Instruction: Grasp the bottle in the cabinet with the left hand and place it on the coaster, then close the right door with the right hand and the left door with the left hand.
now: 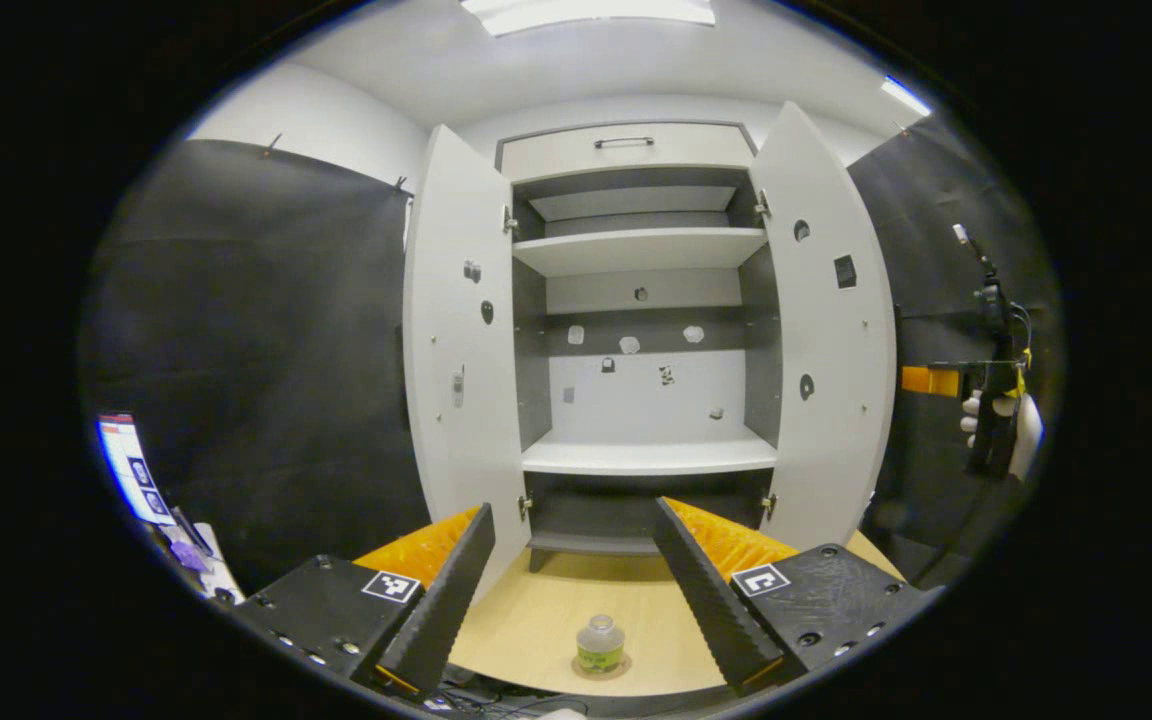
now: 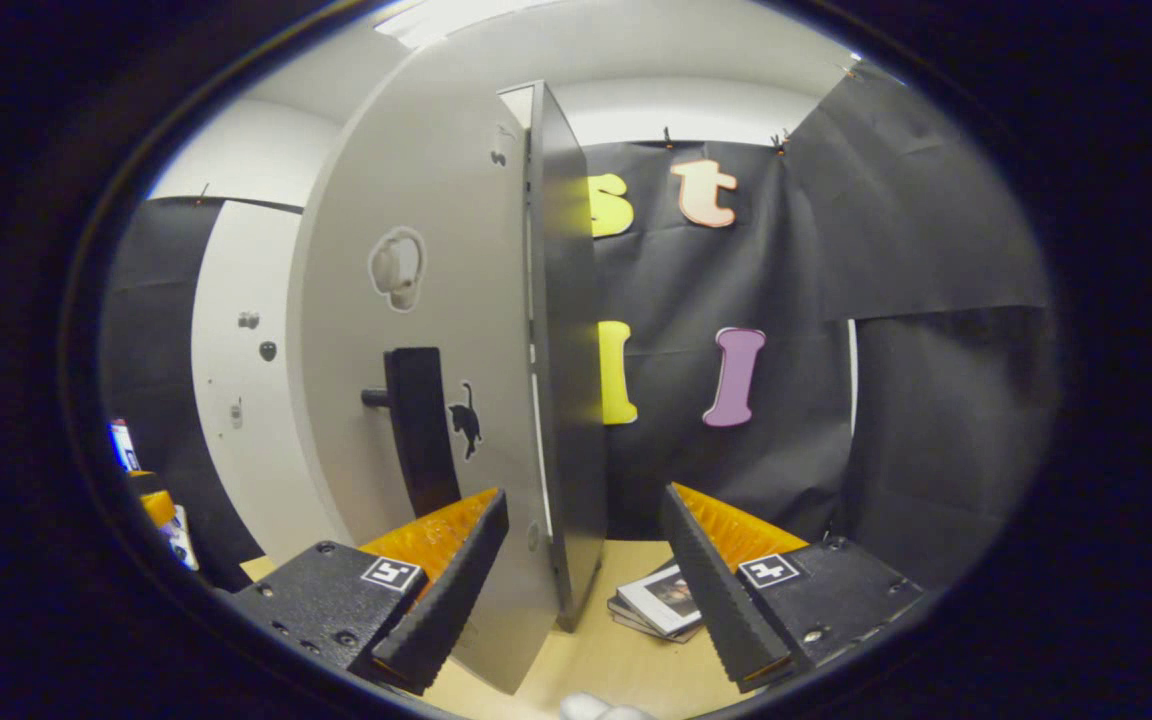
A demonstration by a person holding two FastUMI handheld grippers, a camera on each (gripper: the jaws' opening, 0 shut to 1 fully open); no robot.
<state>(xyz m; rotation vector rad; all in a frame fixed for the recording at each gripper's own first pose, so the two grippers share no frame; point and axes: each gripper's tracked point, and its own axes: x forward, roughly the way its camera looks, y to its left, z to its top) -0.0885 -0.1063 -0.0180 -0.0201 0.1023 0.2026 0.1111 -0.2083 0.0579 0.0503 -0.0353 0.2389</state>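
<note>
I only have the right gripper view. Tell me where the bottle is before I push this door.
Observer: The bottle stands upright on the coaster on the table, in front of the cabinet.
Operator: Report the left door.
Observer: The left door is swung wide open, like the right door.
Operator: Give me the left gripper.
Observer: The left gripper is open; the bottle sits between its fingers, touching neither.
</note>
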